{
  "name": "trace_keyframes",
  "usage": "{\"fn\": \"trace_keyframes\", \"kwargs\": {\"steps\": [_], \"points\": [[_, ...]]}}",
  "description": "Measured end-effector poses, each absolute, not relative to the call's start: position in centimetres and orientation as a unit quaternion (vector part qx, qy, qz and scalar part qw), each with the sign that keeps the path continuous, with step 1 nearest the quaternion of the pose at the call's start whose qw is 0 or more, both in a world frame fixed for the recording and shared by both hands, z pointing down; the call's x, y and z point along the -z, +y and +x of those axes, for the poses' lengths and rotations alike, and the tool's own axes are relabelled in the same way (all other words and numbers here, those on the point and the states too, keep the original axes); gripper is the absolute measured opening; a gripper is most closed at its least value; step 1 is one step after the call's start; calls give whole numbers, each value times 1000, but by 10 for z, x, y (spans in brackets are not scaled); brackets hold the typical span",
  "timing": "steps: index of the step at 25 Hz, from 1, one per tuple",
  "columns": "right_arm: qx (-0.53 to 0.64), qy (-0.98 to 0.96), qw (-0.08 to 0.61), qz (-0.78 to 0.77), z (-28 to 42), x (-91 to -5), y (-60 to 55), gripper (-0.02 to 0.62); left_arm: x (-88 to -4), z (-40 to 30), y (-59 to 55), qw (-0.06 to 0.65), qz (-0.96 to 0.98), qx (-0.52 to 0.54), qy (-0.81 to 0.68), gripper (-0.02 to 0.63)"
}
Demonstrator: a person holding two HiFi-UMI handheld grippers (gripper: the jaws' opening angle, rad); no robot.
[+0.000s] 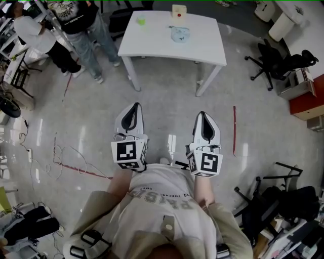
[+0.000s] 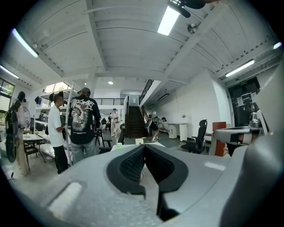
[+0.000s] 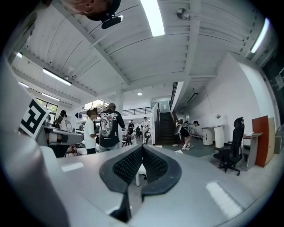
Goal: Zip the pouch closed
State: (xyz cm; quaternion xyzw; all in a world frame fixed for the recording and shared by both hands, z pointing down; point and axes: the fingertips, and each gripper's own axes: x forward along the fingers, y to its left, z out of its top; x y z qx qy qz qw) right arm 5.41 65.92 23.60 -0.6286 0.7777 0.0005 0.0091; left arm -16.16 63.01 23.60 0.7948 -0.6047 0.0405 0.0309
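Left tool [image 1: 134, 107] and right tool [image 1: 203, 115] are hanging closed, empty; approach seemingly pending, needing steps toward the pouch [image 1: 179, 34] at twelve o'clock.

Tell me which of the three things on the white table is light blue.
The pouch near the middle; the cup to its left is green, the box behind it beige.

— Where's the pouch [image 1: 179, 34]?
— On the white counter [image 1: 152, 44], right of a green cup [image 1: 140, 20], just this side of a small box [image 1: 178, 11].
— And the tools?
— Left tool [image 1: 134, 105] and right tool [image 1: 202, 114] side by side above the floor [image 1: 167, 98], well short of the counter, both closed.
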Motion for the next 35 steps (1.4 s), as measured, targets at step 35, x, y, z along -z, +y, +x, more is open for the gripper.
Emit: {"fn": "trace_keyframes", "kwargs": {"steps": [35], "points": [[58,775,3,-629,88,-268,528,252,-272,-156,494,83,784,-71,-611,242]]}}
